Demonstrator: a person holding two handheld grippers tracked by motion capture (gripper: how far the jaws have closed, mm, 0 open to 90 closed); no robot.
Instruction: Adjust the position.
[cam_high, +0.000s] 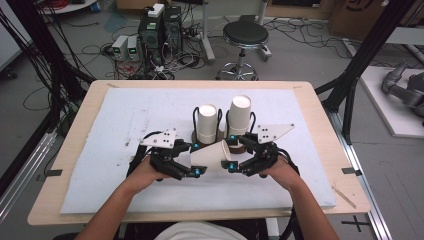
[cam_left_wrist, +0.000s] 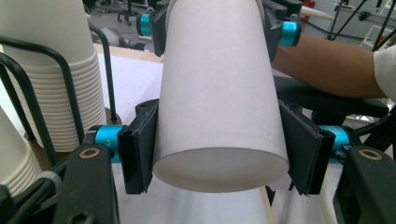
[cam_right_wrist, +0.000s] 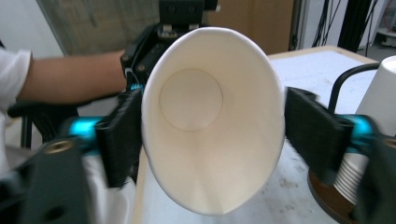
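A white paper cup (cam_high: 210, 156) lies on its side in the air between both grippers, above the white mat (cam_high: 110, 150). My left gripper (cam_high: 197, 159) is shut on the cup's narrow base end; in the left gripper view the cup (cam_left_wrist: 219, 102) points its closed bottom at the camera, with a jaw pressed on each side. My right gripper (cam_high: 231, 152) is shut on the rim end. The right gripper view looks into the cup's open mouth (cam_right_wrist: 210, 121), which is squeezed into an oval between the jaws.
Two stacks of upturned paper cups (cam_high: 206, 122) (cam_high: 239, 116) stand in black wire holders just behind the grippers, close to the left gripper's side (cam_left_wrist: 56, 93) and the right's (cam_right_wrist: 373, 107). A stool (cam_high: 245, 37) and computer boxes (cam_high: 160, 30) sit on the floor beyond the table.
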